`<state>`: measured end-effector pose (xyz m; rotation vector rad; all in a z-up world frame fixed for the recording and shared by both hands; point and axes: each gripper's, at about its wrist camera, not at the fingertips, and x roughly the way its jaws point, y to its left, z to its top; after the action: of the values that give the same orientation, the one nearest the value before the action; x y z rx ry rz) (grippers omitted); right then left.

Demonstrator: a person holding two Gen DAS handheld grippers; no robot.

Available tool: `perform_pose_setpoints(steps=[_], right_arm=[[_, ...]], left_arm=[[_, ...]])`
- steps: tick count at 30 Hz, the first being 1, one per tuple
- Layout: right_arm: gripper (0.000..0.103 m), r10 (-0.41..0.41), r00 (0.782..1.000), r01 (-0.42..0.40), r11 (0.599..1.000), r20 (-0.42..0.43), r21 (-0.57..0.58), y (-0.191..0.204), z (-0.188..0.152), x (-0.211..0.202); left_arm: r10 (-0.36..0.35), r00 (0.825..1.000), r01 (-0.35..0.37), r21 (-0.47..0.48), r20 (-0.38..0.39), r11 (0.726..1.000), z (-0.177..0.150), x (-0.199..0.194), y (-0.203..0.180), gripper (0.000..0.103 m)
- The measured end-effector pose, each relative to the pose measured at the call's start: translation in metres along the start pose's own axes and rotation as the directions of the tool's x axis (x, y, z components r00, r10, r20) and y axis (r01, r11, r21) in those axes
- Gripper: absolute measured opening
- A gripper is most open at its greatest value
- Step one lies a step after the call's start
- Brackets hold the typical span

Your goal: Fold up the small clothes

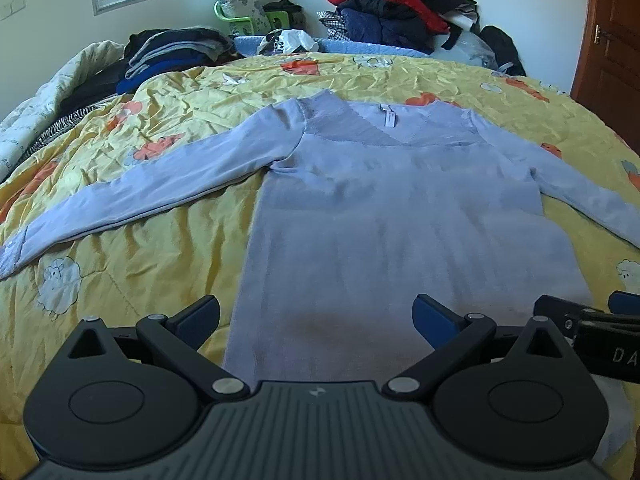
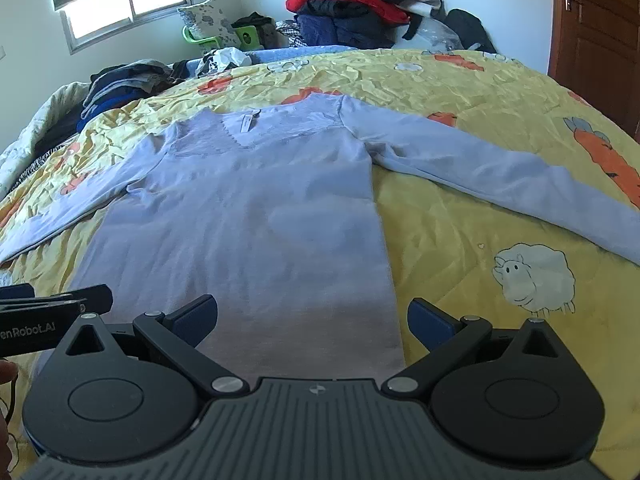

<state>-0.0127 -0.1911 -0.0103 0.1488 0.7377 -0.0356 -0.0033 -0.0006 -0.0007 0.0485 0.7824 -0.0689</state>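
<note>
A pale lilac long-sleeved top (image 1: 384,208) (image 2: 256,216) lies flat and face up on the yellow quilt (image 1: 152,248), neckline far, hem near, both sleeves spread out sideways. My left gripper (image 1: 316,316) hovers open above the hem's left part, nothing between its blue pads. My right gripper (image 2: 312,316) hangs open over the hem's right edge, also empty. Each gripper's body shows at the edge of the other's view: the right one (image 1: 600,320) and the left one (image 2: 48,312).
A stack of folded dark clothes (image 1: 176,52) sits at the bed's far left. A heap of red and dark garments (image 1: 400,8) rises at the far right, near a brown door (image 1: 612,40). The yellow quilt (image 2: 480,280) lies bare on both sides of the top.
</note>
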Motion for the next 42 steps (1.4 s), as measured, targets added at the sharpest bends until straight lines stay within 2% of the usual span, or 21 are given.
perform_pose_setpoints(steps=[42], right_arm=[[0.102, 0.049, 0.999, -0.049, 0.999, 0.019, -0.009, 0.0015, -0.007, -0.0038]], left_arm=[[0.004, 1.0, -0.004, 0.0, -0.018, 1.0, -0.0058, 0.0057, 0.001, 0.103]])
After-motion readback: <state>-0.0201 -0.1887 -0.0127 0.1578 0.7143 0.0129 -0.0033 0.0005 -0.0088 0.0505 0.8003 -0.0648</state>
